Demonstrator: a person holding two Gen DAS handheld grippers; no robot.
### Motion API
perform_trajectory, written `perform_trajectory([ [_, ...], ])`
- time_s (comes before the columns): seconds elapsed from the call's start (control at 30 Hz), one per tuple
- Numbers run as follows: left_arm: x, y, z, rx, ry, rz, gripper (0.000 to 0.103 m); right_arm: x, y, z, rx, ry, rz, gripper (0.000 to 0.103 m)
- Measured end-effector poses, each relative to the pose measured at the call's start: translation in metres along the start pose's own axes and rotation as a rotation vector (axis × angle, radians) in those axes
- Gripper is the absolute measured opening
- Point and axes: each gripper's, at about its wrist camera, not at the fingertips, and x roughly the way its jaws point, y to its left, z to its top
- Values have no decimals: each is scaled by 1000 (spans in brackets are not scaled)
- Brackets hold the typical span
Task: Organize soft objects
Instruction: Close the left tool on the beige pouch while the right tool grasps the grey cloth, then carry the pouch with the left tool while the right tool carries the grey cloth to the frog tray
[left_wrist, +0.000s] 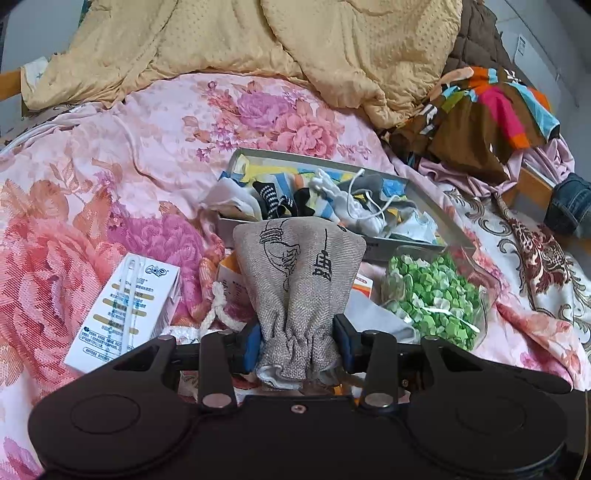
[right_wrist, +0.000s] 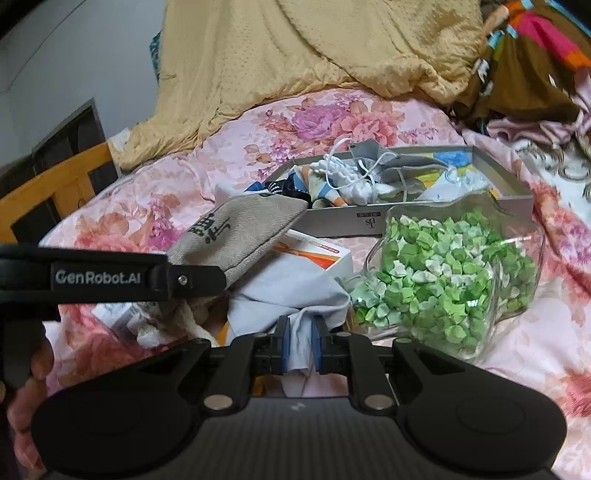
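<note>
My left gripper (left_wrist: 297, 338) is shut on the gathered neck of a grey linen drawstring pouch (left_wrist: 299, 273) printed with black line art, held just in front of a shallow grey box (left_wrist: 424, 199). The same pouch (right_wrist: 240, 236) shows in the right wrist view, with the left gripper's black body beside it. My right gripper (right_wrist: 300, 345) is shut on a fold of a pale blue-grey cloth (right_wrist: 291, 291) that lies on the bed. The box (right_wrist: 509, 201) holds socks, small cloths and a white cord.
A clear glass bowl (right_wrist: 517, 295) full of green and white paper stars stands right of the cloth. A white-and-orange carton (right_wrist: 317, 254) lies under the pouch, a white drink carton (left_wrist: 125, 306) to the left. A tan quilt (left_wrist: 295, 44) and heaped clothes (left_wrist: 491, 110) fill the back.
</note>
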Motion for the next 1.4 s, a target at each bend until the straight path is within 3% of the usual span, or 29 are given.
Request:
perform_trajectory([
  [0.2,-1,13,4,-45,-29,19,42,5,-13,6,144,23,52,18],
  [0.37,6,37,8,-181,4,28,42,9,-22,10,235,30,88,27],
  [0.47,8,45,8,-212,7,38,42,12,-24,11,273,28,100,33],
  [0.5,8,46,9,-215,6,39,42,13,-24,12,281,23,103,38],
  [0.53,8,47,9,-217,6,36,42,14,-22,13,286,19,109,50],
  [0.6,8,47,8,-214,6,32,42,16,-18,14,289,9,125,60],
  [0.87,8,49,8,-198,-4,15,42,25,15,22,69,-3,-4,59],
  [1.07,8,55,10,-220,-13,18,42,34,28,20,-43,-3,-56,57],
  [1.23,9,57,10,-225,-14,15,42,35,36,15,-117,-17,-115,42],
  [1.4,10,56,10,-215,-13,11,42,35,44,10,-185,-28,-158,36],
])
